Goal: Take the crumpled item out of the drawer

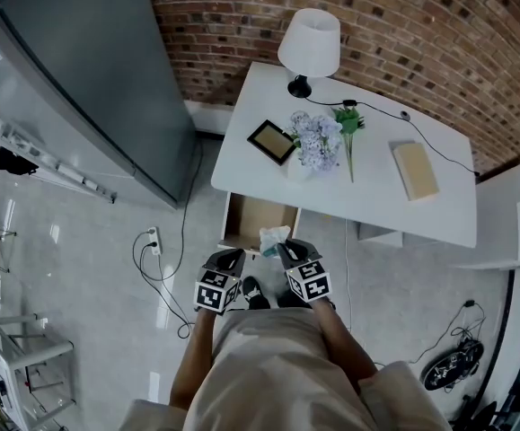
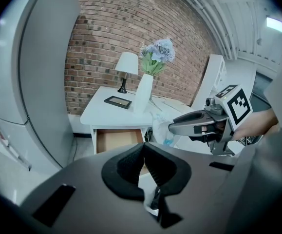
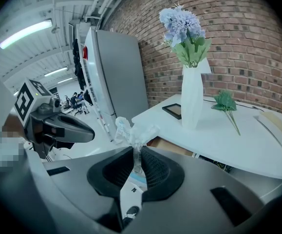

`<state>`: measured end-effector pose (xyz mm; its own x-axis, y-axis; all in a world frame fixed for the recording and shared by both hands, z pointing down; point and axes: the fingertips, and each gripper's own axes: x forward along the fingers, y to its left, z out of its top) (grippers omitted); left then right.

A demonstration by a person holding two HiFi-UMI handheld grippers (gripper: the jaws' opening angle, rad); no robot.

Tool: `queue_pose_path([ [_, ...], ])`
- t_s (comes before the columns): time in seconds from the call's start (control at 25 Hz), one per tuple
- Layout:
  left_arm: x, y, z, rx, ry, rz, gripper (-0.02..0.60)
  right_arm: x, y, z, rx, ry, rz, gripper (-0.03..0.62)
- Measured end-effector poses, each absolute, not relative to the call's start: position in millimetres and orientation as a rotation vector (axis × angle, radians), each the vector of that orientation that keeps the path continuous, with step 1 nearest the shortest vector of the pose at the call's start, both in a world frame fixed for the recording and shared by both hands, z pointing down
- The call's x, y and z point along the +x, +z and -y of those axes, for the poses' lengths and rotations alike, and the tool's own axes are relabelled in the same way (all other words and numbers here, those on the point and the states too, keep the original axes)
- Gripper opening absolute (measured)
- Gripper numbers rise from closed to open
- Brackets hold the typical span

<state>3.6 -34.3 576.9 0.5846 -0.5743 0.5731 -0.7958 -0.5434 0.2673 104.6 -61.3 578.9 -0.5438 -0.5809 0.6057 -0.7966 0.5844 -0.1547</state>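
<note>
The crumpled item [image 1: 274, 237], a pale wad of clear wrapping with a bit of blue, is out of the open drawer [image 1: 242, 215] and hangs just in front of it. My right gripper [image 1: 286, 250] is shut on it; in the right gripper view the wad [image 3: 133, 129] sticks up from between the jaws of that gripper [image 3: 137, 150]. My left gripper [image 1: 230, 260] is beside it on the left, shut and holding nothing. In the left gripper view its jaws [image 2: 143, 146] meet, and the drawer [image 2: 116, 139] shows its bare brown bottom. The right gripper [image 2: 176, 127] shows there with the wad [image 2: 162, 128].
The white table [image 1: 376, 196] carries a lamp [image 1: 309, 45], a black picture frame [image 1: 271, 141], a white vase of blue flowers [image 1: 313, 142], a green sprig [image 1: 349, 124] and a tan book [image 1: 415, 170]. A grey refrigerator [image 1: 89, 70] stands at the left. Cables and a socket [image 1: 154, 240] lie on the floor.
</note>
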Motion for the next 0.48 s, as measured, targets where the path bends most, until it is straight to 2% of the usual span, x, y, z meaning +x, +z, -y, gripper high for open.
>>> queue_pose_path([
  [0.48,4.2,578.4,30.8,2.307,0.577,1.083,0.017,102.9,578.9,59.0,1.104,0.58,2.317,0.072],
])
